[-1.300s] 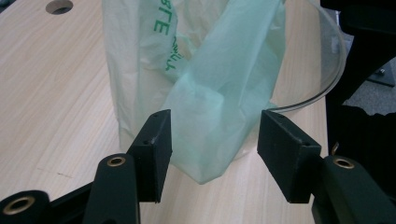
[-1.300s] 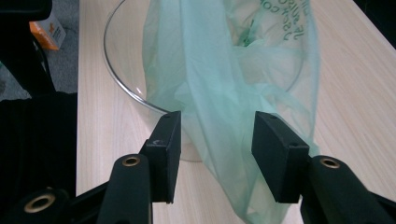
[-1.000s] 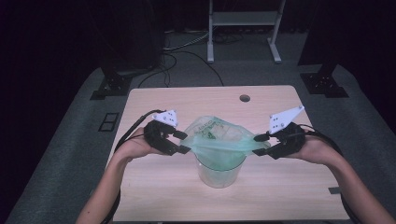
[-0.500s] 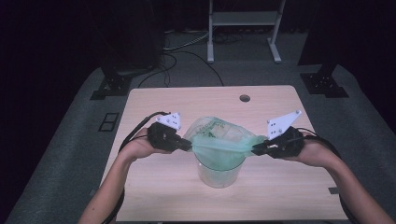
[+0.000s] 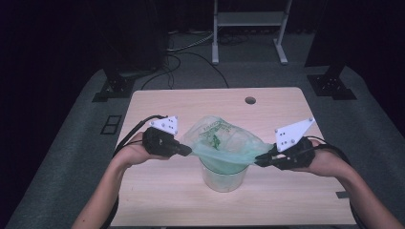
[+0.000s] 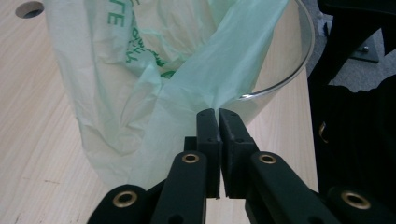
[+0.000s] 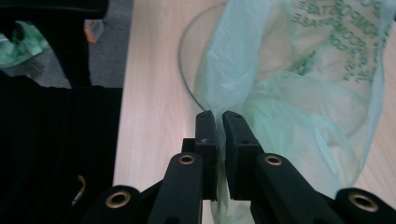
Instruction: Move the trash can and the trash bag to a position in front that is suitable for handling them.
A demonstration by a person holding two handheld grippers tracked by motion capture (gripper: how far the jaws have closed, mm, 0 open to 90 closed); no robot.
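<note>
A thin green plastic bag (image 5: pixel 222 138) sits in a clear round container (image 5: pixel 224 179) in the middle of the wooden table (image 5: pixel 191 105). My left gripper (image 5: pixel 188 151) pinches the bag's left edge. Its jaws have just been closing and now clamp the film (image 6: pixel 154 70) beside the container's rim (image 6: pixel 299 70). My right gripper (image 5: pixel 260 161) grips the bag's right edge; its jaws have just been closing too, with the film (image 7: pixel 299 93) pressed between them near the rim (image 7: pixel 183 70). The bag's mouth stretches between both grippers above the container.
A cable hole (image 5: pixel 250 100) lies near the table's far edge. Beyond the table, black stand bases (image 5: pixel 112 88) (image 5: pixel 332 86) and a white frame (image 5: pixel 248 19) stand on the grey floor. Bare wood surrounds the container on every side.
Both grippers went from open around the bag's edges to shut on them. The right hand drew outward to the right, and the bag's mouth is pulled tighter.
</note>
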